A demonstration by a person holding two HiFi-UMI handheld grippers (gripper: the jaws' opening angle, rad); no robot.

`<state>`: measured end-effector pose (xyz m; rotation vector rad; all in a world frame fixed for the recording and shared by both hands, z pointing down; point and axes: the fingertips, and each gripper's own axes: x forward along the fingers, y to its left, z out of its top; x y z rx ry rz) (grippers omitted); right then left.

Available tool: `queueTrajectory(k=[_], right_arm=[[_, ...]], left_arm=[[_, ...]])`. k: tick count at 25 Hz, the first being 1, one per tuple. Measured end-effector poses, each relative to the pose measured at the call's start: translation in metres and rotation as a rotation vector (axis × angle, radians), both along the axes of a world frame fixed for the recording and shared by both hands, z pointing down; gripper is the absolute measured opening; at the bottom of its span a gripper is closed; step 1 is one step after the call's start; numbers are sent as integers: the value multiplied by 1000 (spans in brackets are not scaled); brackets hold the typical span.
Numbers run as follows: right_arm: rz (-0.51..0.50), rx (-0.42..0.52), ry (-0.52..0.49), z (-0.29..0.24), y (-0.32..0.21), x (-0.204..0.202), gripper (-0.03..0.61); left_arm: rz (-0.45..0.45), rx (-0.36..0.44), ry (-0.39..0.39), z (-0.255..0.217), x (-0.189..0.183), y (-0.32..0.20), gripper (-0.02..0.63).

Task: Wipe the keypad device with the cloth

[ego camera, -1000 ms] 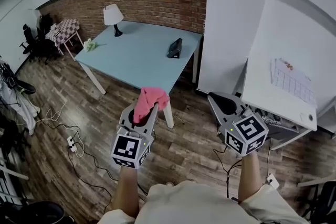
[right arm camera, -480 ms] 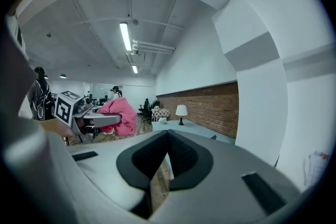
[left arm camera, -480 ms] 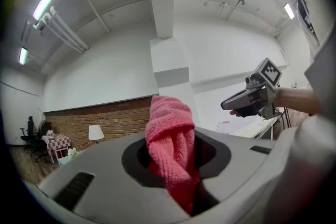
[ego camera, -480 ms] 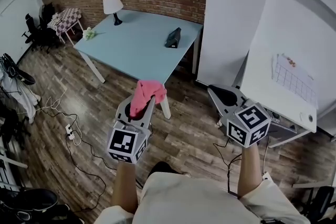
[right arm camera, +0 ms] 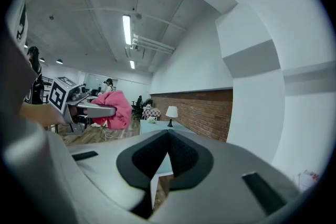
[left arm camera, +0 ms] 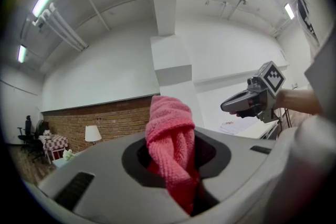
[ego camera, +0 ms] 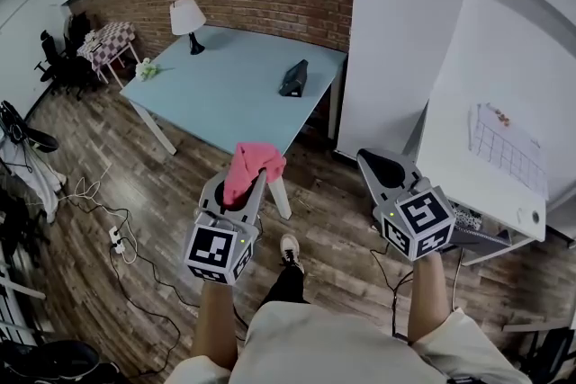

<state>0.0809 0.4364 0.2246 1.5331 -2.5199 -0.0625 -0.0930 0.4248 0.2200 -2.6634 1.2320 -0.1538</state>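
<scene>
Standing on the wooden plank floor (ego camera: pixel 333 238), well short of the pale blue tabletop (ego camera: pixel 216 99), the person holds both tongs out in front. The left tongs (left arm camera: pixel 177 173) are clamped on a bunched pink knitted cloth (left arm camera: pixel 169 128) that sticks up from between the jaws. The right tongs (right arm camera: pixel 157 162) are closed together, with nothing between them. The small dark keypad device (ego camera: pixel 292 79) lies on the tabletop near its right edge, well apart from the white-shaded table lamp (ego camera: pixel 186 16) at the far corner.

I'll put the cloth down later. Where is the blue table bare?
The table lies bare at middle and near edge, between the lamp at the far corner, a small green item on the left edge and the keypad device to the right. Nowhere crowded.
</scene>
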Motion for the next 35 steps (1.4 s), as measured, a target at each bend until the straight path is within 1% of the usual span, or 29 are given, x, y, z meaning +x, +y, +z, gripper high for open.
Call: queueTrajectory(k=[5,10,16,19,25,30,35], right_arm=[[-16,19,1,3,-54,-3,-8],[28,25,-7,2,-125,-1,-8],[72,-3,-8,4,-201,0,-6],[84,-23,-25,6,-232,1,-6],[117,-41,-65,8,-283,3,-6],[140,-61,-47,16,-316,3,-6],[128,-88,-21,28,-340,2,-6]], left_arm=[[3,-6,11,5,-1,-62,107],[14,-14,10,6,-3,-133,107],[29,-25,5,6,-5,-209,107],[36,-37,10,8,-4,-241,107],[56,-53,10,13,-3,-292,107],[65,-64,15,19,-4,-327,107],[78,-79,19,26,-2,-357,107]])
